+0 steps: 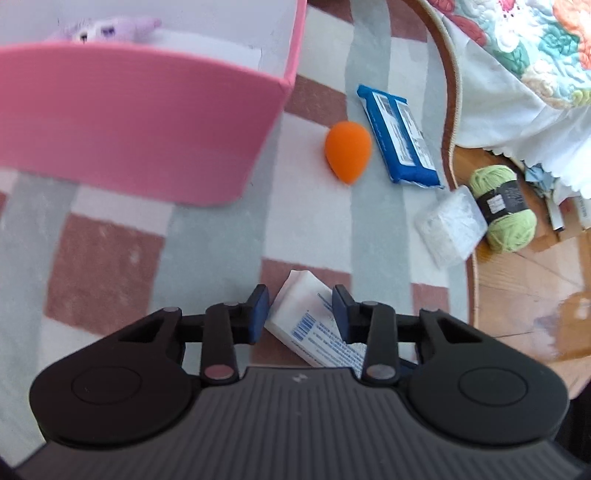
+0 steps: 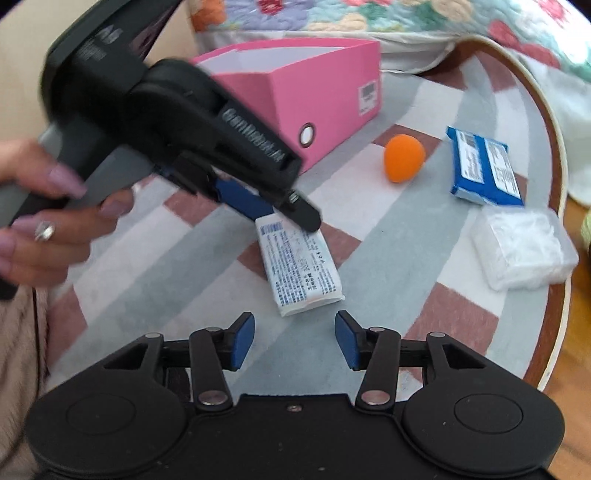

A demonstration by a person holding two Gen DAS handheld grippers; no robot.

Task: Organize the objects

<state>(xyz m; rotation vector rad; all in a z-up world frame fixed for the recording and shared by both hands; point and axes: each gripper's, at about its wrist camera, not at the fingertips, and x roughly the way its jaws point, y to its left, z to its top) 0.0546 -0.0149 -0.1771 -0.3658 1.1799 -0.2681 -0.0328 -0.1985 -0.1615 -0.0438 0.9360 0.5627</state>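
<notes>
I see the box [image 2: 317,99] at the rug's [image 2: 388,236] back, plush toy [image 1: 107,29] inside; sponge [image 2: 404,158] right of it, then wipes pack [image 2: 484,168], clear case [image 2: 522,247] nearer. Tissue packet [image 2: 301,264] lies centre.

Black tool [image 2: 294,341], blue pads [image 2: 242,341], perhaps ridged.

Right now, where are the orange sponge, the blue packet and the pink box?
orange sponge [image 1: 348,150], left wrist view, middle of its rounded body.
blue packet [image 2: 484,170], right wrist view, centre of its printed top face.
pink box [image 1: 140,122], left wrist view, middle of its near outer wall.
</notes>
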